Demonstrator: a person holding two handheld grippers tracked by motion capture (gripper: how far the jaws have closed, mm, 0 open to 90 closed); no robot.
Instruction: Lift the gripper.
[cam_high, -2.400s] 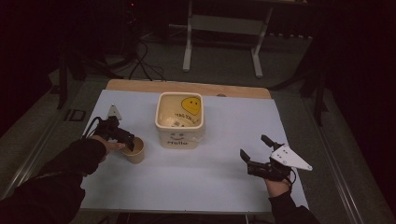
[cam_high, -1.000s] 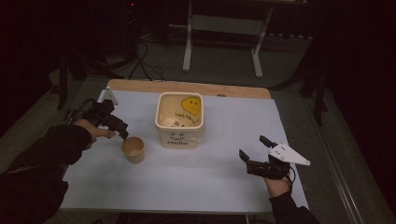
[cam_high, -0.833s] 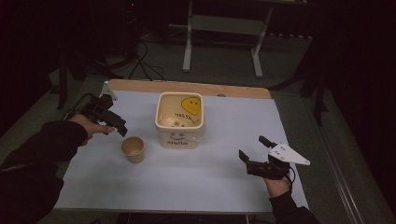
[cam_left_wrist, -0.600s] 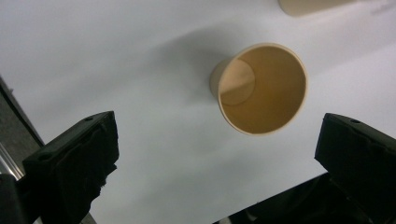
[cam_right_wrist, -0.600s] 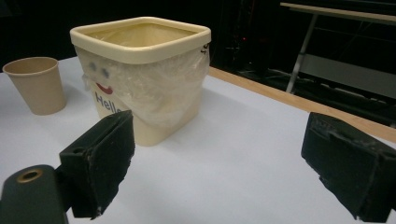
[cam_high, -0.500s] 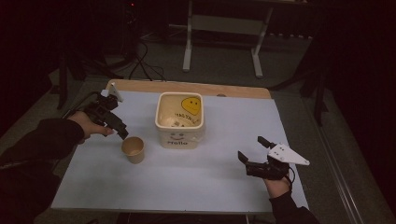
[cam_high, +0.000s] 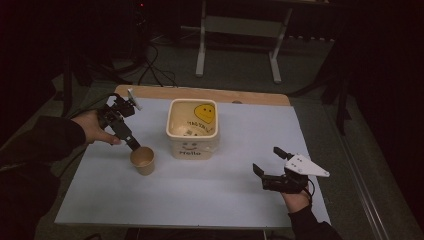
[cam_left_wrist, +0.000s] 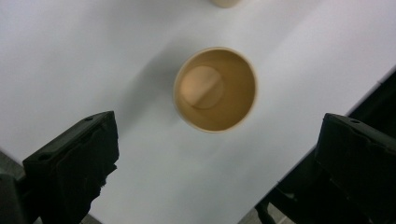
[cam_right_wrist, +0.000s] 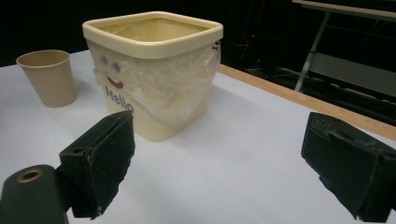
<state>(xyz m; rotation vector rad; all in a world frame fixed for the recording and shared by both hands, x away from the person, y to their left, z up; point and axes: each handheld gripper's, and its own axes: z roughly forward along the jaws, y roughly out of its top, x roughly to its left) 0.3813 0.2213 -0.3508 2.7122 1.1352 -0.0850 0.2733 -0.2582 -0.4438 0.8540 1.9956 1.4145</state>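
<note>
- Two tools work over a white-covered counter (cam_high: 210, 200); the left tool (cam_high: 131, 144) hangs at the left side, tilted down, with its tips just above a paper cup (cam_high: 143, 160).
- Seen from the left tool's own camera, its jaws are spread wide, clear of the cup's rim, and the cup stands upright and empty on the white surface.
- Mid-counter sits a cream square tub (cam_high: 193, 128) with a yellow smiley inside and "Hello" on its front; the cup stands just beside it, at its left.
- At the right, near the front edge, the right tool (cam_high: 268, 161) rests low with jaws spread, holding nothing, well apart from the tub.
</note>
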